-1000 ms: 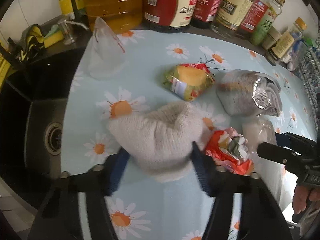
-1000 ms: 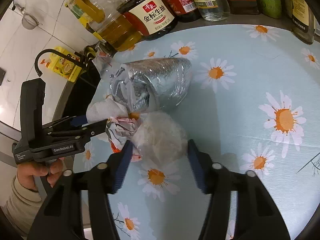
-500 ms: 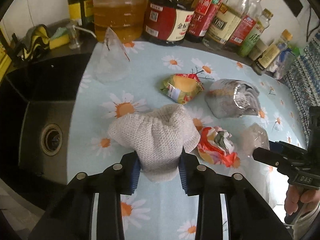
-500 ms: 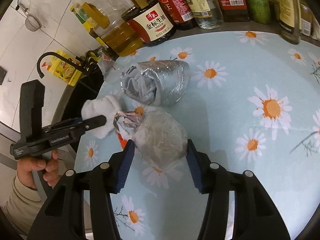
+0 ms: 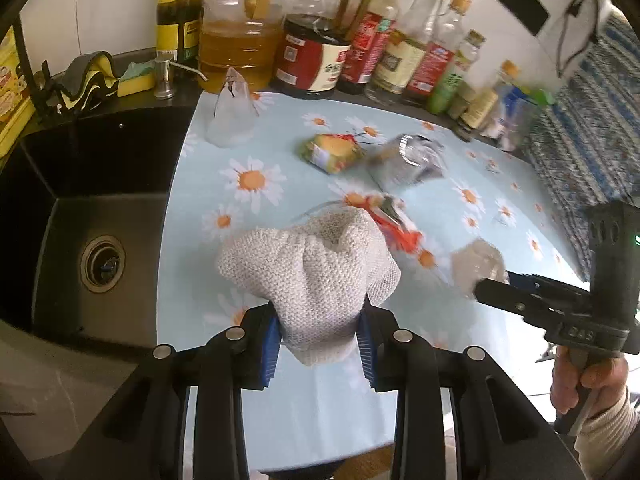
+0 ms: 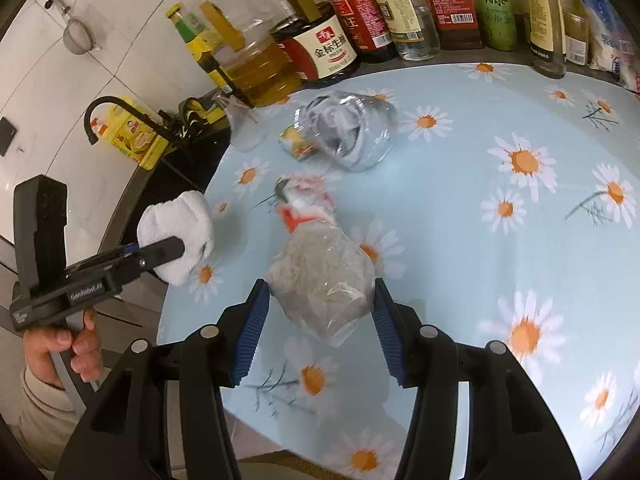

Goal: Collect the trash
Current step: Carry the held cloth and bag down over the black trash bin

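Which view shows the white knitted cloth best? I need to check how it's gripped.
The left wrist view: the white knitted cloth fills the centre, pinched between the left gripper pads. The right wrist view shows it small at the left edge, partly behind a finger.

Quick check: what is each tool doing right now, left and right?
Left tool: closed on the white knitted cloth.
Right tool: closed on the crumpled clear plastic bag.

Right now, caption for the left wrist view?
Left hand-held gripper clamps a white knitted cloth above the daisy tablecloth.
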